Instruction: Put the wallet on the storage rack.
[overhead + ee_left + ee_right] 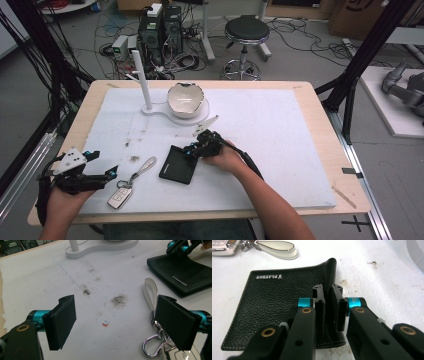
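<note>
two tools: right hand-held gripper [327, 312] pinches the wallet [274, 302] edge; left hand-held gripper [120, 322] gapes.

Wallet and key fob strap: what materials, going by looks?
Wallet: black pebbled leather or faux leather, matte; the grain, light edge stitching and stamped logo show in the right gripper view, where the right gripper pinches its raised edge. Key fob strap: glossy pale loop, possibly patent leather or plastic, on a shiny metal clip.

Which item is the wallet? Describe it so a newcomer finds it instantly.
Start at the white mat covering the table; near its front middle, the right hand-held gripper pinches one edge of the black wallet. Unlike the silver key fob with its pale strap to the left, it is flat, dark, square leather.
</note>
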`<move>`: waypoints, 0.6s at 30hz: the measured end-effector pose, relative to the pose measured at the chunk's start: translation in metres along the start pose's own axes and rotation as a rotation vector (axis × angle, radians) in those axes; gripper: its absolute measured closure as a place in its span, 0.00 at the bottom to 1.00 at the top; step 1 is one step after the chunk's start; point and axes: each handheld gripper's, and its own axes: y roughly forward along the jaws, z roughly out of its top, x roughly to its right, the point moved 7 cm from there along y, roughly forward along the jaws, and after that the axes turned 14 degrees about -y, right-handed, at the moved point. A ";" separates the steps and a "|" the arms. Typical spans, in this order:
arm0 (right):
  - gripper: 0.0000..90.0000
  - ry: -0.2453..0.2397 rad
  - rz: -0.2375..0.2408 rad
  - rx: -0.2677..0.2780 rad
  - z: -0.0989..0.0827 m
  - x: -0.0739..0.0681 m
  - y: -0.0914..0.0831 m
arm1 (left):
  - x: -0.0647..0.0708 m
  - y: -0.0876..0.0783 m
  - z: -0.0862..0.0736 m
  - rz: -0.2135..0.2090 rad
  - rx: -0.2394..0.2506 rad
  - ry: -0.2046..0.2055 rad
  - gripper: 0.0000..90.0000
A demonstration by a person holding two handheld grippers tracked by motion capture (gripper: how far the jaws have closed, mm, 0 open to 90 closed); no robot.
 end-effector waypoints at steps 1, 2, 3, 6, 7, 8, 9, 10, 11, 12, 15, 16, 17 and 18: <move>0.95 -0.018 -0.008 0.014 0.003 0.000 -0.004 | 0.000 0.000 0.000 -0.001 0.002 -0.002 0.19; 0.95 -0.023 -0.011 0.021 0.005 -0.001 -0.005 | 0.000 0.000 0.000 -0.001 0.002 -0.002 0.19; 0.95 -0.028 -0.017 0.032 0.007 -0.001 -0.008 | -0.001 0.000 0.000 0.000 0.001 0.000 0.19; 0.95 -0.037 -0.052 0.067 0.014 -0.001 -0.016 | -0.001 0.000 0.000 -0.005 0.005 0.001 0.19; 0.95 -0.038 -0.069 0.078 0.015 0.001 -0.020 | 0.000 0.000 0.000 -0.012 0.012 0.001 0.19; 0.95 -0.038 -0.069 0.078 0.015 0.001 -0.020 | 0.000 0.000 0.000 -0.012 0.012 0.001 0.19; 0.95 -0.045 -0.113 0.091 0.019 0.004 -0.027 | 0.000 -0.001 0.001 -0.015 0.013 0.004 0.19; 0.95 -0.051 -0.124 0.094 0.020 0.004 -0.030 | 0.000 -0.001 0.001 -0.015 0.022 -0.003 0.19; 0.95 -0.052 -0.137 0.103 0.022 0.006 -0.033 | 0.000 -0.001 0.001 -0.015 0.022 -0.003 0.19; 0.95 -0.049 -0.150 0.113 0.024 0.007 -0.036 | 0.000 -0.002 0.002 -0.016 0.030 -0.005 0.19; 0.95 -0.043 -0.177 0.149 0.032 0.010 -0.048 | 0.001 -0.003 0.003 -0.018 0.033 -0.004 0.19; 0.95 -0.042 -0.186 0.162 0.034 0.011 -0.051 | 0.001 -0.003 0.003 -0.018 0.033 -0.004 0.19; 0.95 -0.046 -0.199 0.167 0.035 0.013 -0.055 | 0.002 -0.003 0.003 -0.020 0.035 -0.005 0.19; 0.95 -0.050 -0.218 0.185 0.037 0.015 -0.058 | 0.002 -0.003 0.003 -0.020 0.035 -0.005 0.19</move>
